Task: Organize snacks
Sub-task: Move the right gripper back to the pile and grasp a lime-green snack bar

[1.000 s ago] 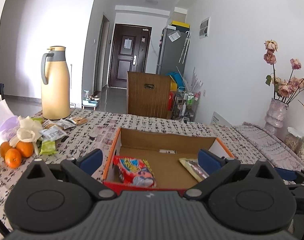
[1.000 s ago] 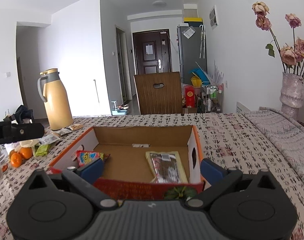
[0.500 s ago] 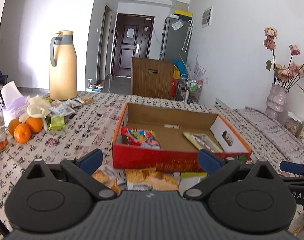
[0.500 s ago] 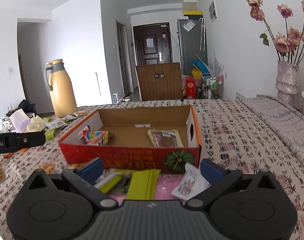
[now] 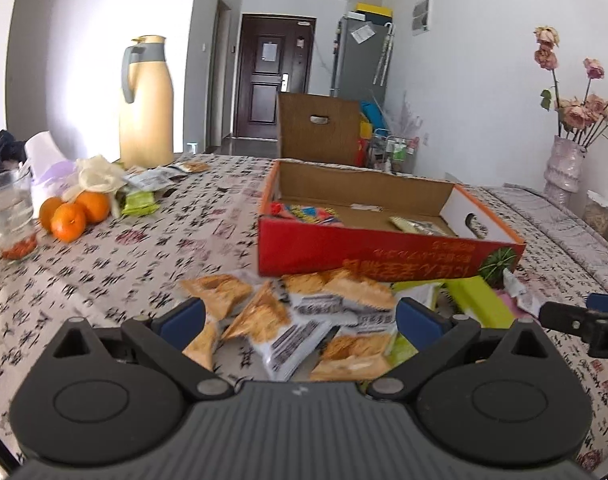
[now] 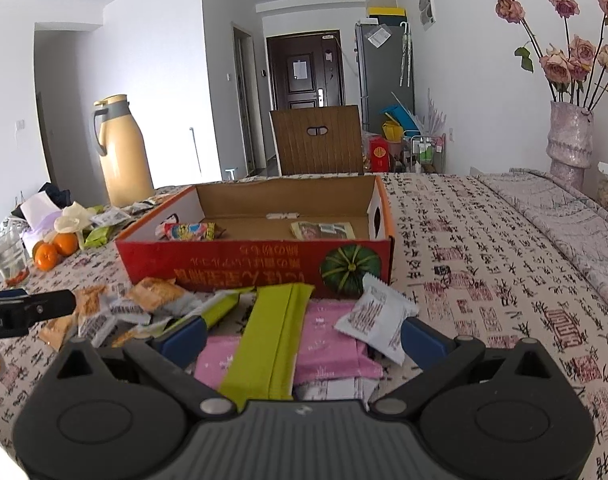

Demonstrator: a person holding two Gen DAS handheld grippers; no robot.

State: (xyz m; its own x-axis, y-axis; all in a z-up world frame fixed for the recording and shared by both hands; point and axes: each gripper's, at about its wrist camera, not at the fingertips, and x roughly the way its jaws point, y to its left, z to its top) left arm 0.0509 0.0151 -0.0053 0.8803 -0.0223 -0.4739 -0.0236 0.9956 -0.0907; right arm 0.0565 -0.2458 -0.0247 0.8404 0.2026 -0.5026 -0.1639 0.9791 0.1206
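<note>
A: Left gripper (image 5: 299,316) pose? 
B: Level and low over the near edge of the table (image 5: 103,264), jaws spread wide, nothing between them. It points at the orange-and-white cracker packets (image 5: 304,312) heaped just in front of the red cardboard box (image 5: 376,254).

A: Right gripper (image 6: 299,334)? 
B: Same attitude, beside the left one, jaws wide and empty. Under it lie a lime-green packet (image 6: 275,332) across a pink packet (image 6: 328,348), with a white sachet (image 6: 378,316) touching the pink one near the box's pumpkin print.

A: Box contents? 
B: A colourful crisp bag (image 6: 189,231) at its left end and a flat brown packet (image 6: 324,230) toward its right end.

A: Left edge of the table? 
B: Oranges (image 5: 69,216), a glass (image 5: 9,216), a tan thermos jug (image 5: 145,100) further back.
</note>
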